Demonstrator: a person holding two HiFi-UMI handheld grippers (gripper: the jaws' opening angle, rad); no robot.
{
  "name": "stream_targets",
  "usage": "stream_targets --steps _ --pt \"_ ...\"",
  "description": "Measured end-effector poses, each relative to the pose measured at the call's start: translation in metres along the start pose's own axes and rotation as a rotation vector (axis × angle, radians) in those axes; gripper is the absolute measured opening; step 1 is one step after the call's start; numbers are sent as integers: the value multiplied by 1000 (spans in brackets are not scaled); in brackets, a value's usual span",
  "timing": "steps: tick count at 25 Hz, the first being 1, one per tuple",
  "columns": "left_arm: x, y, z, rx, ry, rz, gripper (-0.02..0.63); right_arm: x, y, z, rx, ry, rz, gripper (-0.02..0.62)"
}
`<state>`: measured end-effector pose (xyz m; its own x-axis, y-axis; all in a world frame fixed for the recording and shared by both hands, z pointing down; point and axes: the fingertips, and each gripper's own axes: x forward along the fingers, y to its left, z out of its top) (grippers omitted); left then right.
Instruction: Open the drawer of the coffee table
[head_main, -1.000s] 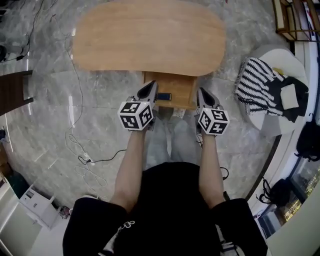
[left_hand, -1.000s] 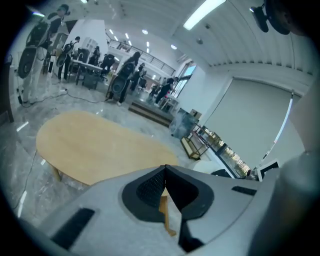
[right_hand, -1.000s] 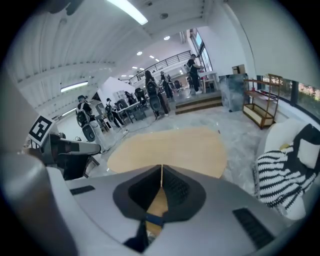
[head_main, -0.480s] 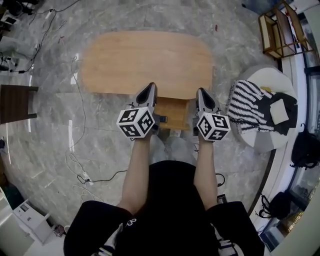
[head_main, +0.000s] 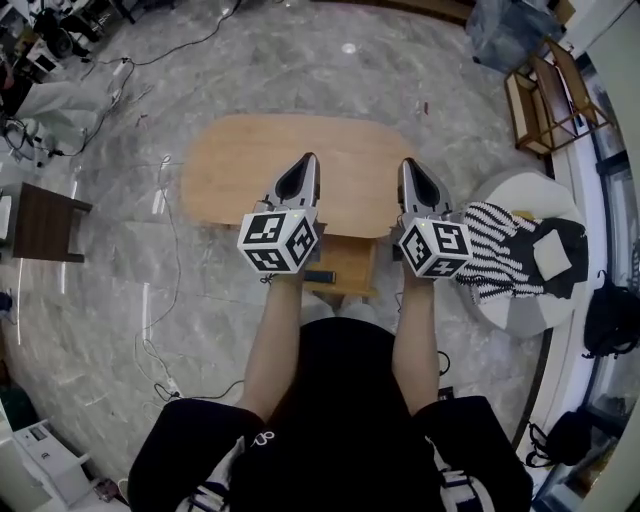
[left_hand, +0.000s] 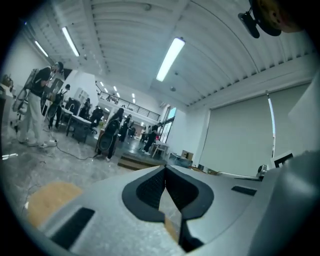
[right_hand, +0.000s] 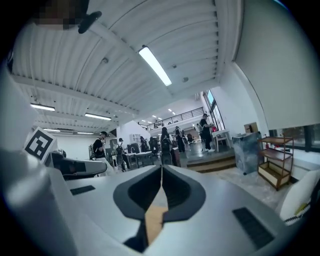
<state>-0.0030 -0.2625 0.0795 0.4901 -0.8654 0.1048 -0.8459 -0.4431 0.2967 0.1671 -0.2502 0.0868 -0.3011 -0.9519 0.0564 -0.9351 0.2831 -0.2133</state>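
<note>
Jutting from under the table's (head_main: 240, 170) near edge, the drawer (head_main: 350, 266) stands open between the forearms. Its left end is hidden behind the left gripper's (head_main: 311, 160) cube, and a small dark thing (head_main: 320, 276) in it is too small to identify. Above the table, the left gripper and the right gripper (head_main: 408, 164) both have their jaws pressed together on nothing. The floor (head_main: 100, 290) is grey marble; cables (head_main: 172, 384) trail at left, and a striped cloth (head_main: 495, 255) lies on a white seat (head_main: 520, 312) at right.

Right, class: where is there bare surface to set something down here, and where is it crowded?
The wooden tabletop is bare, bordered by marble floor. The open drawer has room beside one dark item. The white round seat is crowded with a striped cloth and a black cloth; cables litter the floor at left.
</note>
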Motion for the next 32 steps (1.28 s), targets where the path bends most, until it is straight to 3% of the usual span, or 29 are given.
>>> stream_targets --steps 10,19,32 --pt "-17 -27 87 197 -165 82 9 -7 27 79 -98 -126 40 14" --pt "-27 -19 105 206 -199 60 9 1 55 99 -162 -162 55 14" --pt "-15 -18 108 218 -192 38 9 6 53 107 -200 -168 38 14"
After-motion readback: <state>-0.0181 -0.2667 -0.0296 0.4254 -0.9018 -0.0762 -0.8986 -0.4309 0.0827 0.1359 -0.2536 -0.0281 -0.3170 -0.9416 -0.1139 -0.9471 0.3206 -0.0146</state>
